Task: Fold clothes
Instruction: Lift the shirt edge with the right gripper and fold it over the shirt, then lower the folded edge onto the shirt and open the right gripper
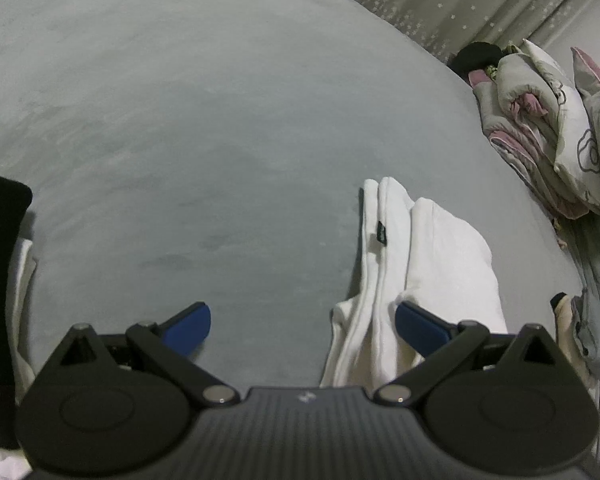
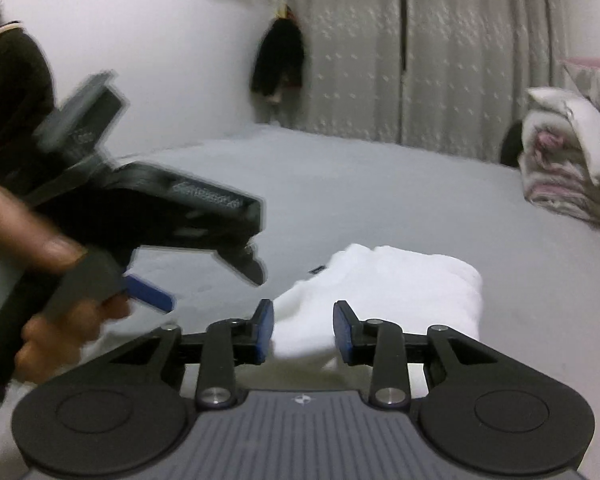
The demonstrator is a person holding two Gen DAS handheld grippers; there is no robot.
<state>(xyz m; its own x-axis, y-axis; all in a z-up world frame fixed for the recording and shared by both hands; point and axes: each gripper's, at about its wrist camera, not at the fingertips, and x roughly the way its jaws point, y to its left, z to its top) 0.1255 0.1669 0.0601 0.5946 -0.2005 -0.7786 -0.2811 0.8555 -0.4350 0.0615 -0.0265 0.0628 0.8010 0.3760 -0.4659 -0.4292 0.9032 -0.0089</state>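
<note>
Two views, left hand-held gripper (image 1: 302,322) wide, right hand-held gripper (image 2: 303,330) narrowly parted, empty, folded white garment (image 2: 384,300) beyond

White garment (image 2: 400,292), folded, small dark tag, lying on grey bed (image 2: 380,184)

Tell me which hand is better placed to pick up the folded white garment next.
Probably the right. The right gripper faces the white garment squarely, fingers apart with the cloth just ahead. The left gripper sits mostly over bare bed, with the garment off to its side.
</note>
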